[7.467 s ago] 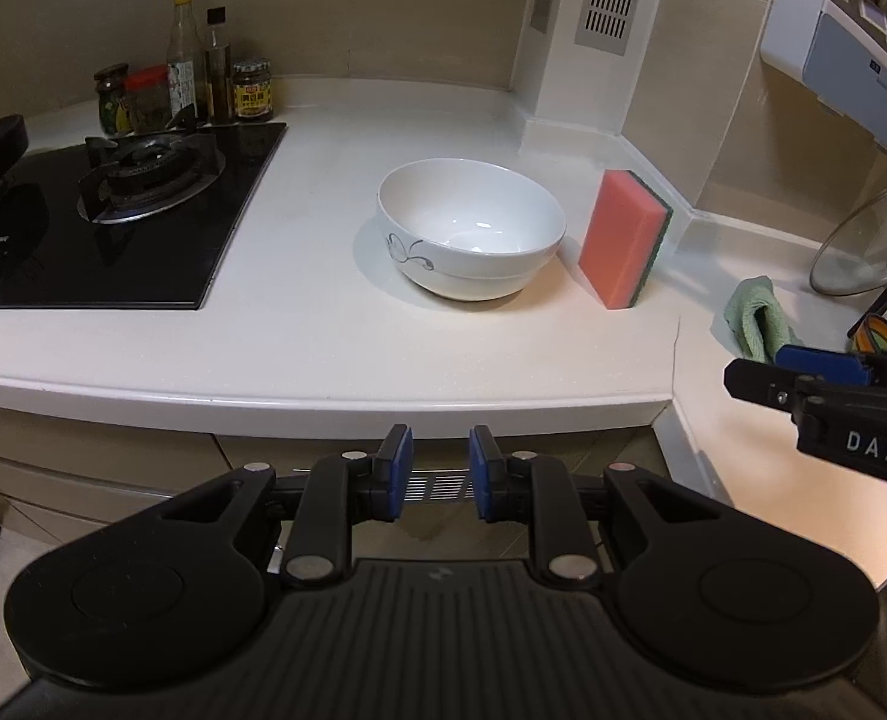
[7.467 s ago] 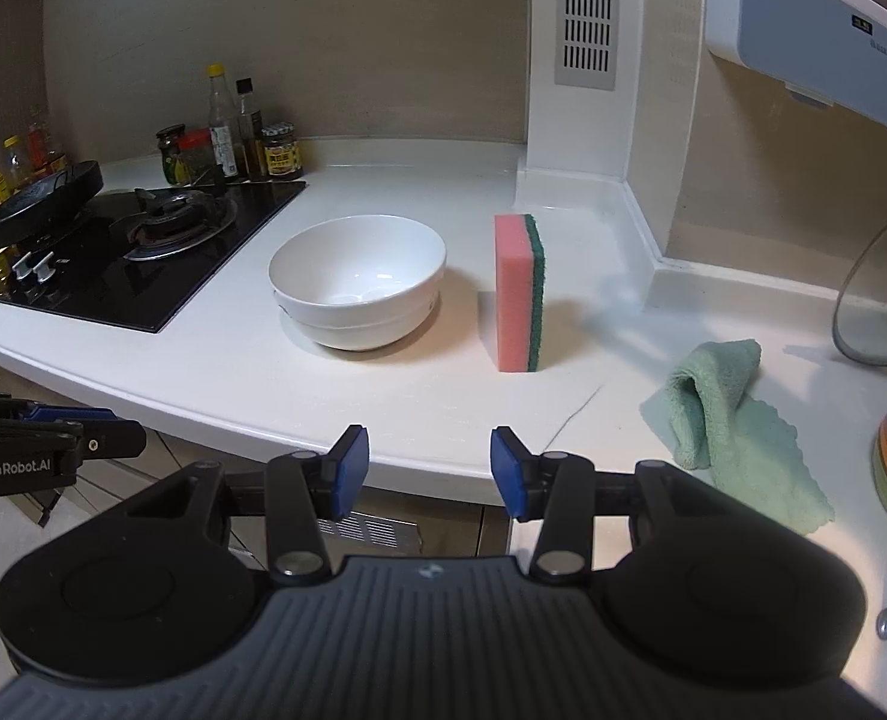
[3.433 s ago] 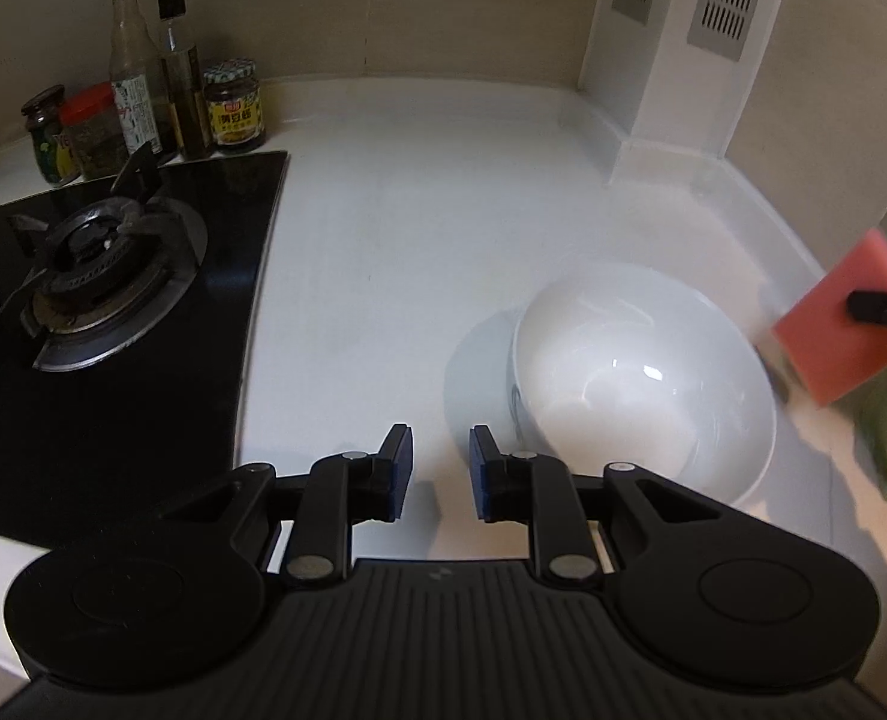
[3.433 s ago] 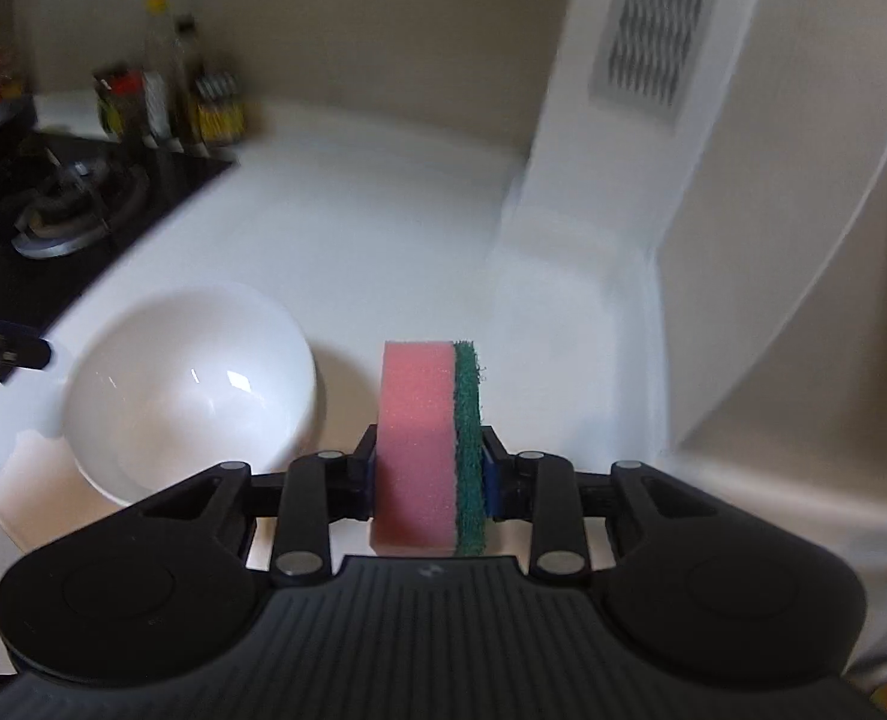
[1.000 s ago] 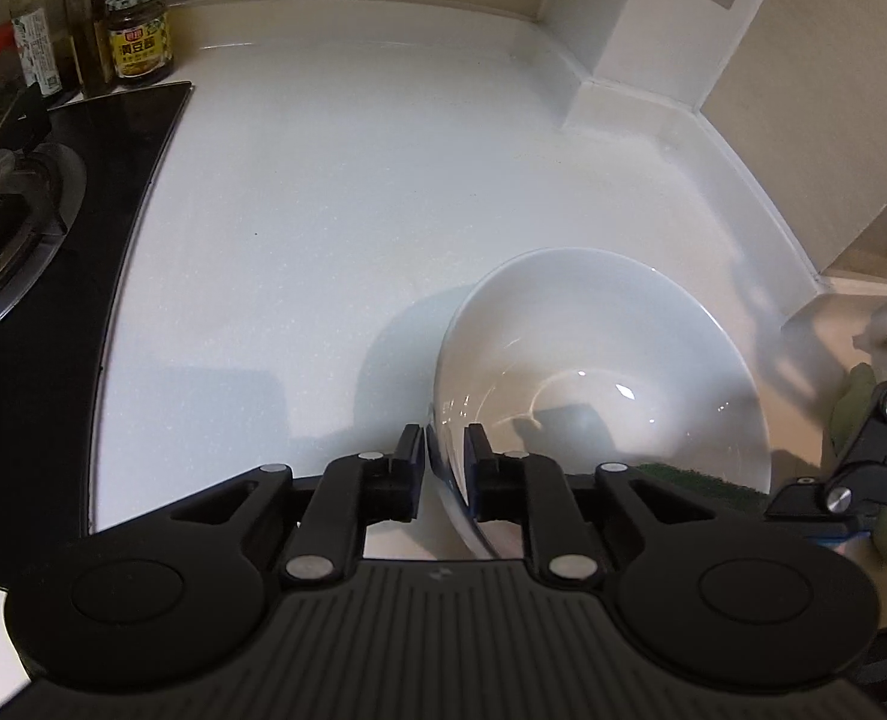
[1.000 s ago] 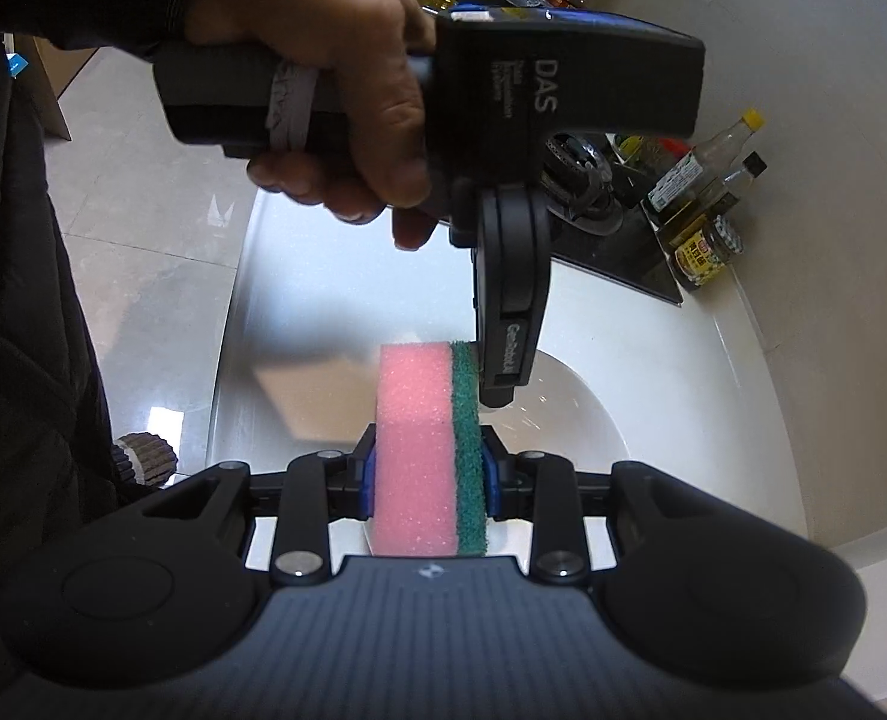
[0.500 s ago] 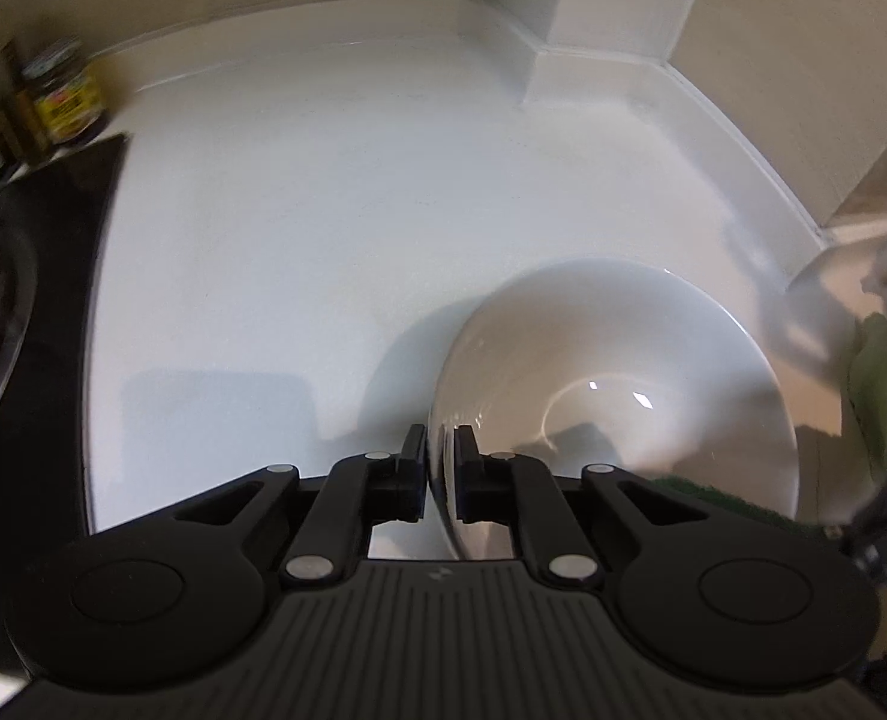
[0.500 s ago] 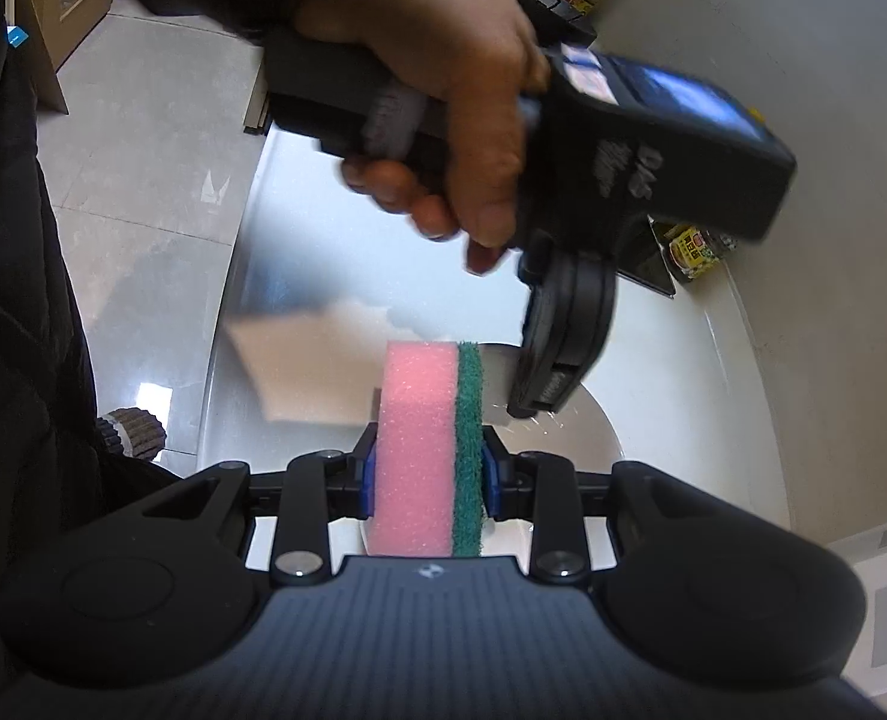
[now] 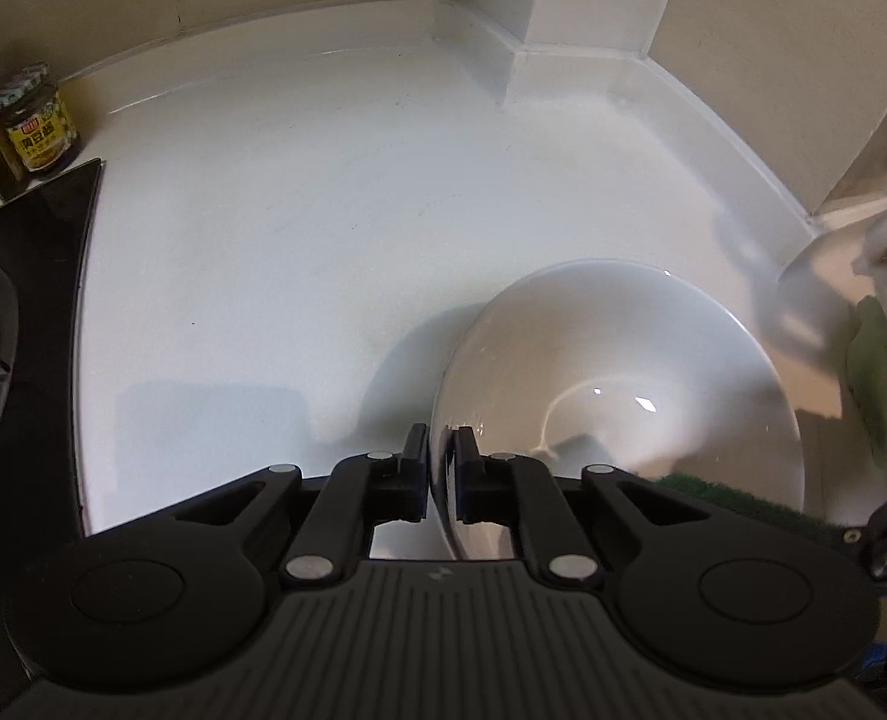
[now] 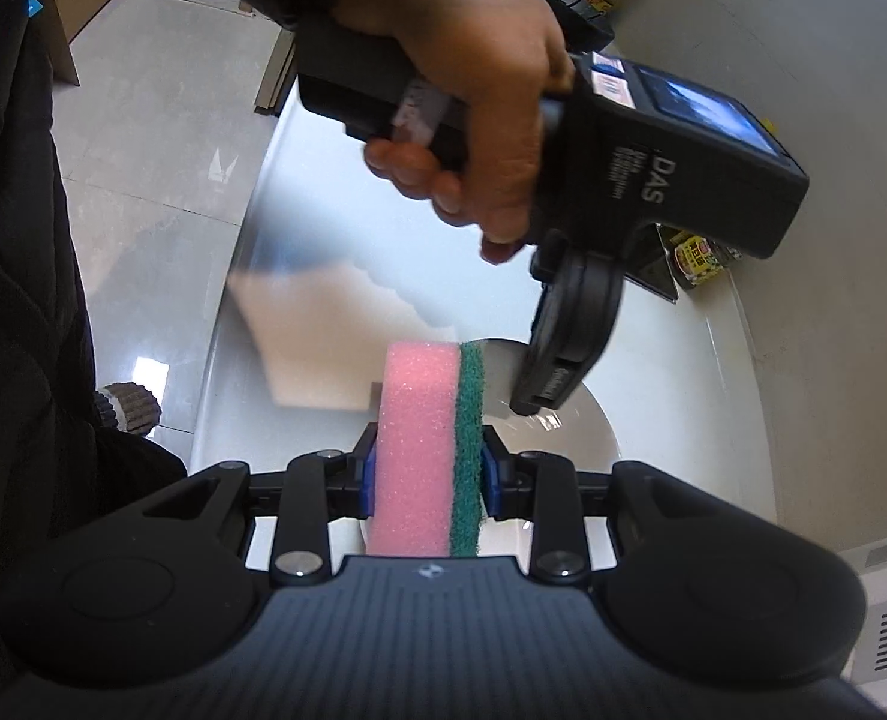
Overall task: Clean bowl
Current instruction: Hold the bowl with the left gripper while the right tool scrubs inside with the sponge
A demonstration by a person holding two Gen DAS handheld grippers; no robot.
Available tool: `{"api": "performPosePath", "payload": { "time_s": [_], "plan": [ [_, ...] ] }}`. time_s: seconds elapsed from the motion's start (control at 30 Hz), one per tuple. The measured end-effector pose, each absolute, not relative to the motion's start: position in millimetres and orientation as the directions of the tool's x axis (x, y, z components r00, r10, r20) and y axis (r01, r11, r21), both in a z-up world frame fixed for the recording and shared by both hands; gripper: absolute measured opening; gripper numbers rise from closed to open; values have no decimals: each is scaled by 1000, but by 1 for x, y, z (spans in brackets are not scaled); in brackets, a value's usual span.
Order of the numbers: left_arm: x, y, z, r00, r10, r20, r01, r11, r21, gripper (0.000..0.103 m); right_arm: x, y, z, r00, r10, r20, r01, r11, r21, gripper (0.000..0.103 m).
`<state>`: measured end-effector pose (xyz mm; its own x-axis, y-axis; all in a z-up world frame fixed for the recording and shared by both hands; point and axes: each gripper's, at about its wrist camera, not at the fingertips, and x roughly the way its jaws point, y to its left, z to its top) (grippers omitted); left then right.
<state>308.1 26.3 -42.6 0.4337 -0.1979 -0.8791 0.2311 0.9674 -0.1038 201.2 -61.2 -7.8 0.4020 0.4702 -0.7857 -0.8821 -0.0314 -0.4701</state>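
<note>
Between my left claw [image 9: 441,468] pads, the white ceramic bowl [image 9: 623,378] rim is now being pinched as they close; my right claw [image 10: 425,477] clamps the pink-and-green sponge [image 10: 425,444], ready for scrubbing.

Both views fisheye: dark vignette in corners, straight edges bowed near the rim. Left wrist view dim, warm-grey; light from above. Soft shadows on the counter [image 9: 275,228] left of the bowl [image 9: 617,372], two small glints inside it. Sharp overall. Right wrist view brighter; floor tiles [image 10: 143,138] carry hard white glare patches. Hand [image 10: 473,78] and the left claw [image 10: 542,399] slightly motion-blurred; sponge [image 10: 422,450] crisp.
</note>
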Motion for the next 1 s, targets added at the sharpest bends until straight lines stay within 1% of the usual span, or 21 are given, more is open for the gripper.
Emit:
{"api": "performPosePath", "payload": {
  "time_s": [0.03, 0.07, 0.17, 0.27, 0.33, 0.5, 0.57, 0.6, 0.67, 0.7, 0.8, 0.93, 0.97, 1.0],
  "plan": [
    [304, 27, -42, 440, -189, -878, 208, 972, -105, 9, 202, -61, -8, 400, 471, -786, -883, -31, -468, 28],
    [295, 30, -42, 448, -185, -874, 172, 978, -119, 12, 202, -60, -7, 397, 472, -787, -884, -32, -466, 28],
    [277, 34, -42, 470, -186, -863, 95, 983, -160, 14, 203, -61, -7, 396, 475, -786, -885, -33, -465, 27],
    [272, 34, -45, 483, -172, -859, 73, 985, -156, 16, 206, -58, -6, 394, 476, -786, -885, -35, -464, 28],
    [277, 32, -47, 478, -170, -862, 91, 985, -144, 13, 207, -55, -6, 391, 475, -789, -886, -39, -463, 28],
    [298, 25, -47, 428, -179, -886, 250, 965, -74, 12, 203, -64, -1, 391, 460, -797, -884, -56, -465, 28],
    [304, 23, -46, 415, -172, -893, 285, 957, -52, 12, 200, -66, -8, 395, 452, -800, -879, -66, -472, 28],
    [306, 24, -46, 413, -176, -893, 281, 958, -59, 12, 201, -67, -8, 397, 450, -800, -878, -69, -475, 28],
    [304, 25, -45, 424, -171, -889, 244, 967, -69, 13, 202, -66, -10, 396, 451, -800, -880, -63, -471, 28],
    [301, 26, -44, 435, -162, -886, 213, 974, -74, 15, 202, -66, -10, 394, 453, -800, -881, -61, -469, 28],
    [284, 31, -37, 469, -152, -870, 99, 988, -119, 14, 201, -66, -10, 393, 457, -798, -881, -62, -469, 27],
    [271, 35, -36, 495, -143, -857, 56, 989, -133, 18, 200, -64, -9, 392, 457, -798, -880, -66, -470, 27],
    [271, 36, -38, 500, -145, -854, 48, 989, -139, 21, 201, -65, -8, 392, 457, -799, -880, -67, -470, 27],
    [273, 35, -40, 495, -145, -857, 47, 989, -140, 23, 202, -66, -8, 392, 457, -798, -879, -69, -471, 27]
  ]
}}
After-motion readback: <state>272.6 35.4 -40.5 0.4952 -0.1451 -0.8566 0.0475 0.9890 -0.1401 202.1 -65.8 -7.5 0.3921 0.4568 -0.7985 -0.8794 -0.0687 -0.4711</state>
